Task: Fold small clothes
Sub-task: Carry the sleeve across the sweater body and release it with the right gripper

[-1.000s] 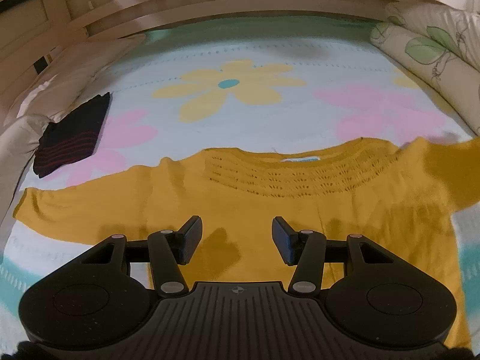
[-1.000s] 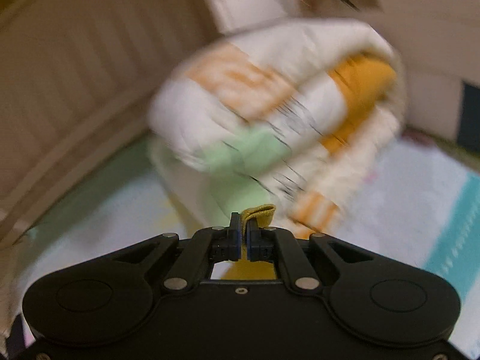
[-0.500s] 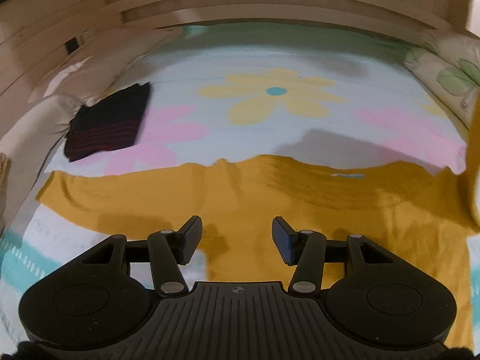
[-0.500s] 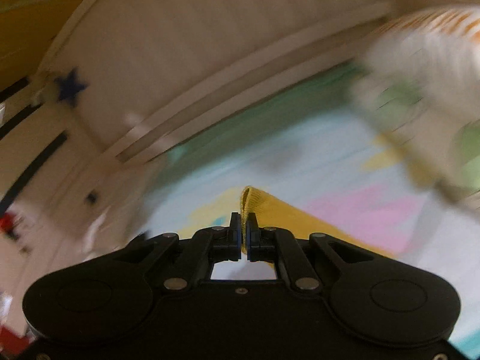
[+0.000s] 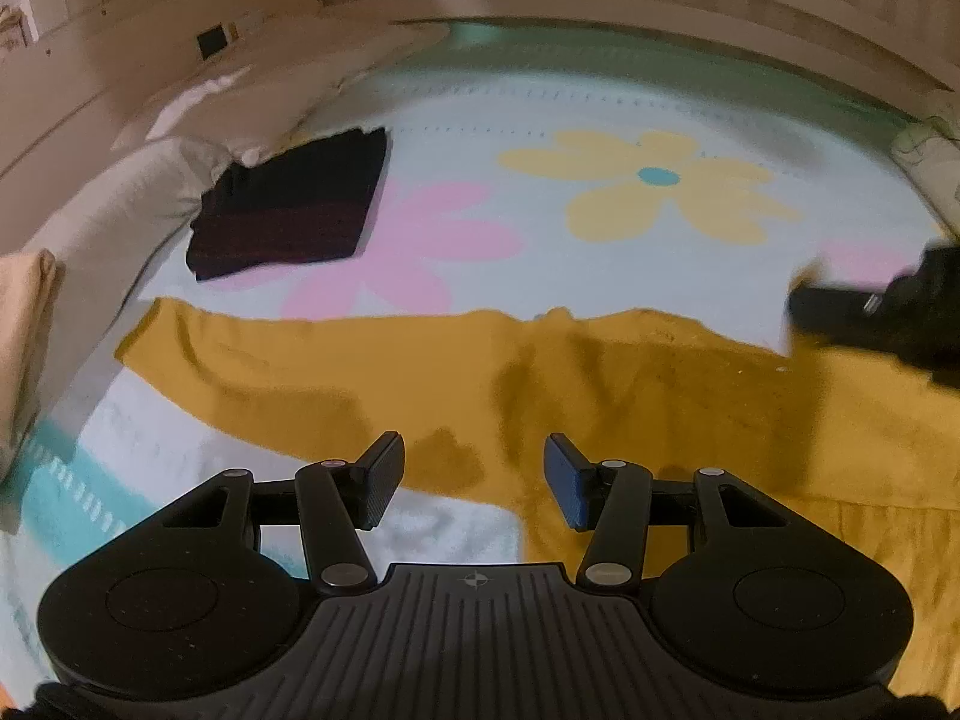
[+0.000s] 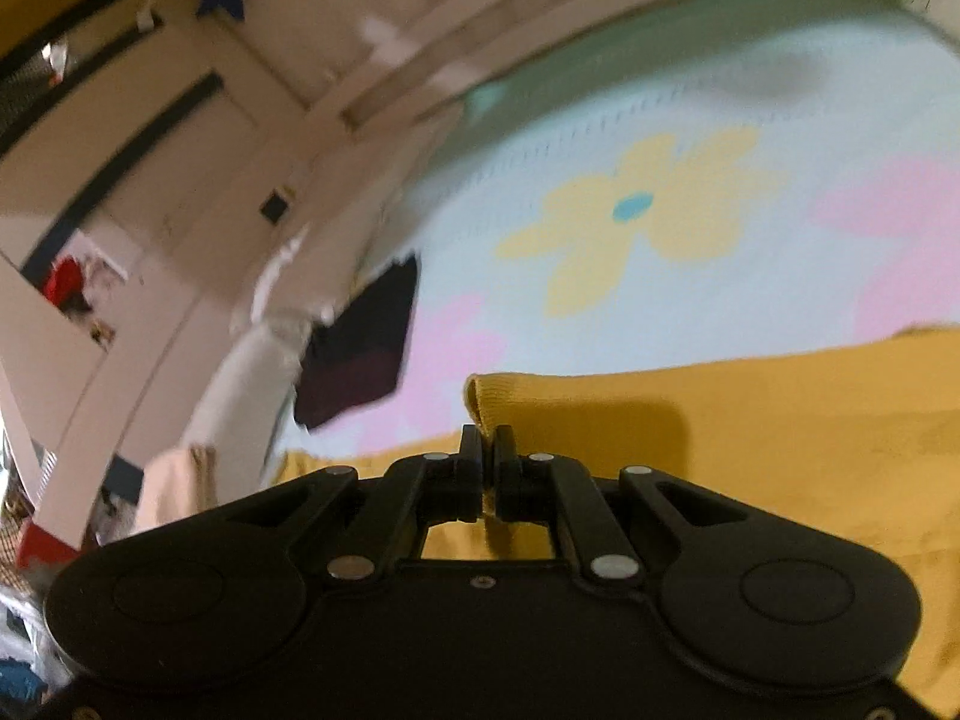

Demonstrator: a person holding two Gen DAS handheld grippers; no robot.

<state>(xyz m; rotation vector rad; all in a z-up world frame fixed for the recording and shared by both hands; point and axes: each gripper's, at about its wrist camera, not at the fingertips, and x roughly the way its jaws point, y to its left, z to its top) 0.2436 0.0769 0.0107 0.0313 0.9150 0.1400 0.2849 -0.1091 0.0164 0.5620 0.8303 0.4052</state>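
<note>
A: Mustard-yellow sweater (image 5: 630,396): location?
B: Spread on the flowered bed cover (image 5: 540,138), near a folded dark garment (image 5: 288,210).
A: Left tool (image 5: 474,480)?
B: Fingers wide apart, holding nothing, over the sweater.
A: Right tool (image 6: 487,474)?
B: Clamped on a sweater edge.

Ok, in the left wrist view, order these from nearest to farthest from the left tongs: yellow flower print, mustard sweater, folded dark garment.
1. mustard sweater, directly beneath the open left tongs.
2. folded dark garment, farther off, upper left.
3. yellow flower print, beyond, upper right.
</note>
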